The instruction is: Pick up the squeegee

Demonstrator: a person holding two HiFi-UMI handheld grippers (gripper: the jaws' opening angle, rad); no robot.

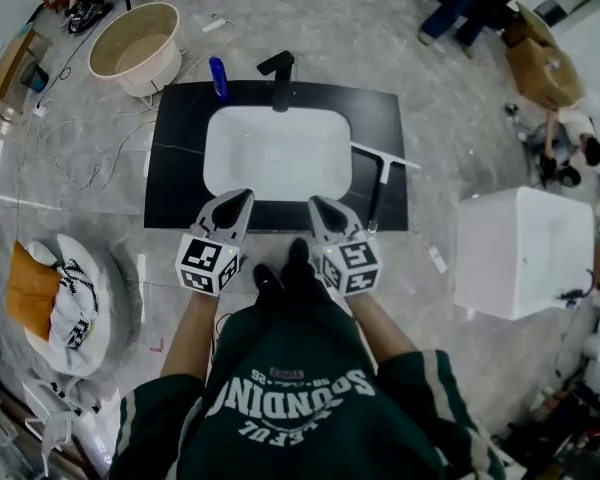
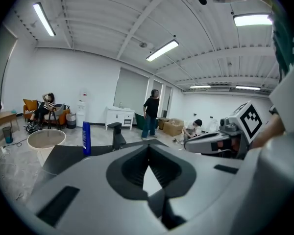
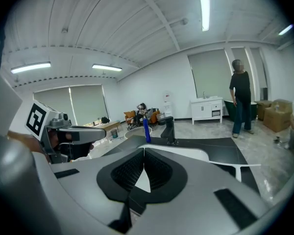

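Head view: a dark surface (image 1: 180, 168) is carrying a white basin (image 1: 212, 158), with a black faucet (image 1: 280, 73) and a blue bottle (image 1: 218, 78) standing behind the basin. The squeegee (image 1: 377, 190) is lying flat on the surface just right of the basin, with its pale blade toward the basin's far right corner and its black handle running back toward the person. The left gripper (image 1: 242, 198) and right gripper (image 1: 320, 206) are hovering side by side at the basin's near edge, and neither is touching the squeegee.

Left gripper view: the jaws are pressing tip to tip and are holding nothing. They are pointing across the basin toward the bottle and faucet. The squeegee is not showing here.

Right gripper view: the jaws are likewise meeting at the tips and are gripping nothing. The squeegee's pale blade is showing to the right of the basin, well off the line of the jaws.

Step in hand, as judged: the approach is only beginning, and no grasp is being attempted. The right gripper is sitting nearer the squeegee. The next move is calling for it to swing right of the basin, spread its jaws, line them up across the black handle and close there.
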